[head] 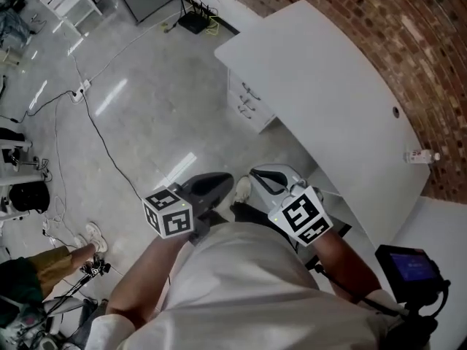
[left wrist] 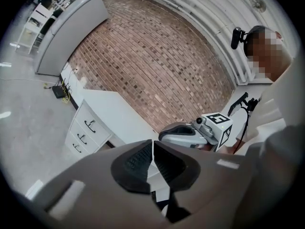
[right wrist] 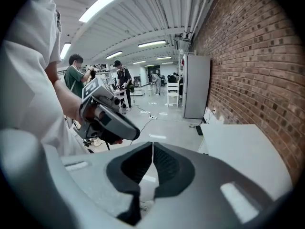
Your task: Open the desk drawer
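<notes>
A white desk (head: 328,86) runs along the brick wall. Its drawer stack (head: 248,102) with dark handles faces the open floor, and all three drawers (left wrist: 83,130) look closed. I hold both grippers close to my body, well short of the desk. The dark left gripper (head: 221,182) is shut with nothing between its jaws, and its tip (left wrist: 152,149) points towards the drawers. The light grey right gripper (head: 257,175) is beside it, also shut and empty, with its tip (right wrist: 152,150) aimed along the desk top (right wrist: 245,151).
A small bottle (head: 422,156) stands on the desk near the wall. Cables and a power strip (head: 80,90) lie on the floor at left, a black box (head: 192,22) by the desk's far end. A grey cabinet (right wrist: 195,86) stands beyond. People (right wrist: 76,78) stand further back.
</notes>
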`<move>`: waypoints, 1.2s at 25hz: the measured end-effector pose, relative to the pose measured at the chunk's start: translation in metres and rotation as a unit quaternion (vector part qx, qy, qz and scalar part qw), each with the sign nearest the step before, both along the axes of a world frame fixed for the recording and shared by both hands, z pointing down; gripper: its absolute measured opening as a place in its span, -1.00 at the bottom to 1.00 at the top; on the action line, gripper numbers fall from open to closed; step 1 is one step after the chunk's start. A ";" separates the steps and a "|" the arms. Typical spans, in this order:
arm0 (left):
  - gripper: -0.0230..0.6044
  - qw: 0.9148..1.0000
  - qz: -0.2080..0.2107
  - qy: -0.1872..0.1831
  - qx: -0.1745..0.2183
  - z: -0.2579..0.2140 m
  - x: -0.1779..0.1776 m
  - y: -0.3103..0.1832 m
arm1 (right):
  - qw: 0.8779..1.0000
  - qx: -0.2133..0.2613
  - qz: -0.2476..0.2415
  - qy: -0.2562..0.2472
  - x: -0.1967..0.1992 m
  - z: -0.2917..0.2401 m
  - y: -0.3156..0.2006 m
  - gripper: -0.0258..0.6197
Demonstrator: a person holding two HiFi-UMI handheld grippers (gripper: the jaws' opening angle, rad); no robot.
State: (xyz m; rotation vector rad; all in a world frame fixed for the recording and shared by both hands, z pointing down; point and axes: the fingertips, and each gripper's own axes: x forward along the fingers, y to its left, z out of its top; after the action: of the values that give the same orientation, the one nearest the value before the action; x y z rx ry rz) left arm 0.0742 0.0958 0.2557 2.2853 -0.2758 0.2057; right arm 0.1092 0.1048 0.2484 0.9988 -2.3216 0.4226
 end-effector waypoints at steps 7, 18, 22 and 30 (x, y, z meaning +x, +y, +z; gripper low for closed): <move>-0.87 0.999 -0.032 0.005 -0.038 0.033 0.025 -0.045 | 0.999 -0.032 -0.029 -0.010 0.020 0.040 -0.033 -0.90; -0.85 0.983 -0.074 0.064 -0.156 0.125 0.043 -0.133 | 0.997 -0.078 -0.019 -0.013 0.018 0.082 -0.085 -0.90; -0.80 0.973 -0.091 0.075 -0.200 0.176 0.044 -0.160 | 0.995 -0.102 -0.018 -0.012 0.008 0.097 -0.102 -0.90; -0.68 0.950 -0.119 0.091 -0.273 0.267 0.055 -0.215 | 0.990 -0.137 -0.038 -0.014 -0.016 0.116 -0.121 -0.90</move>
State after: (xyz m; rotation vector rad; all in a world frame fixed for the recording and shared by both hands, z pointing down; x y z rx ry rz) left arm 0.1290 -0.1191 0.5225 1.6905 -0.3460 -0.0515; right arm 0.0936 -0.0164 0.3647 0.7748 -2.2419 0.7070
